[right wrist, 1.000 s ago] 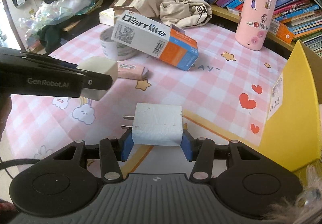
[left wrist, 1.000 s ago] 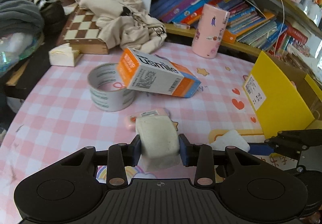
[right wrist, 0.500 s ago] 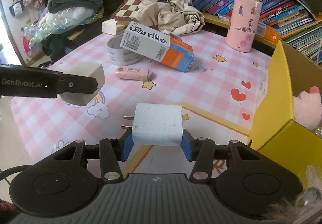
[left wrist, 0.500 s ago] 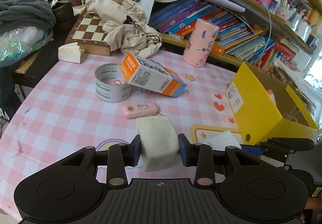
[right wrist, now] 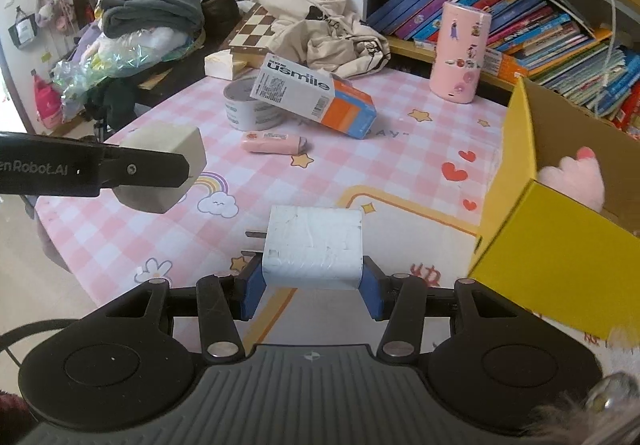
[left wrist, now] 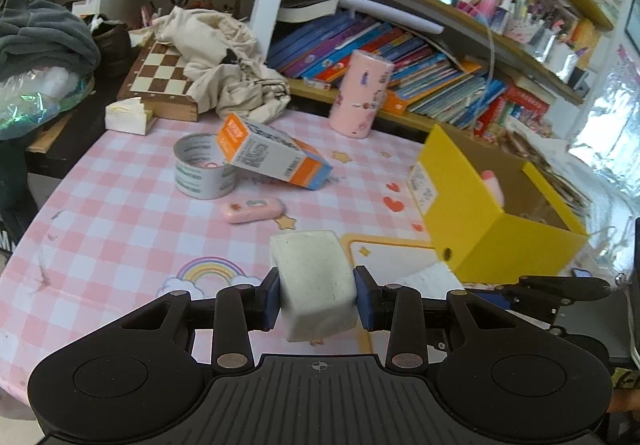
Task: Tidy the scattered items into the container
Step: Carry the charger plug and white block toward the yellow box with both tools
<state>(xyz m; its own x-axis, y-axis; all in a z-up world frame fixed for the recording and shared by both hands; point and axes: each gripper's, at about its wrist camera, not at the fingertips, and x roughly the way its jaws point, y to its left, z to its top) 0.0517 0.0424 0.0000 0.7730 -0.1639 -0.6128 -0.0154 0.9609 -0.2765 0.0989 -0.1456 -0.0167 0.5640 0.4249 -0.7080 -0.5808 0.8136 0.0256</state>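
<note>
My left gripper (left wrist: pixel 316 301) is shut on a worn white block (left wrist: pixel 314 277), held well above the pink checked table (left wrist: pixel 120 229); the block also shows in the right wrist view (right wrist: pixel 160 165). My right gripper (right wrist: pixel 312 281) is shut on a white plug charger (right wrist: pixel 314 245), its prongs pointing left. The yellow box (left wrist: pixel 460 213) stands open at the right with a pink plush (right wrist: pixel 576 177) inside. On the table lie a usmile carton (left wrist: pixel 272 157) leaning on a tape roll (left wrist: pixel 200 173), and a pink eraser (left wrist: pixel 252 210).
A pink cylinder (left wrist: pixel 360 97) stands at the table's back edge before rows of books (left wrist: pixel 420 65). A chessboard (left wrist: pixel 160 77) with a beige cloth (left wrist: pixel 224 69) and a tissue pack (left wrist: pixel 126 117) lie at the back left. Grey clothes (right wrist: pixel 152 5) are piled left.
Both grippers have risen well above the table with their loads. The yellow box's open inside with the pink plush has come into view.
</note>
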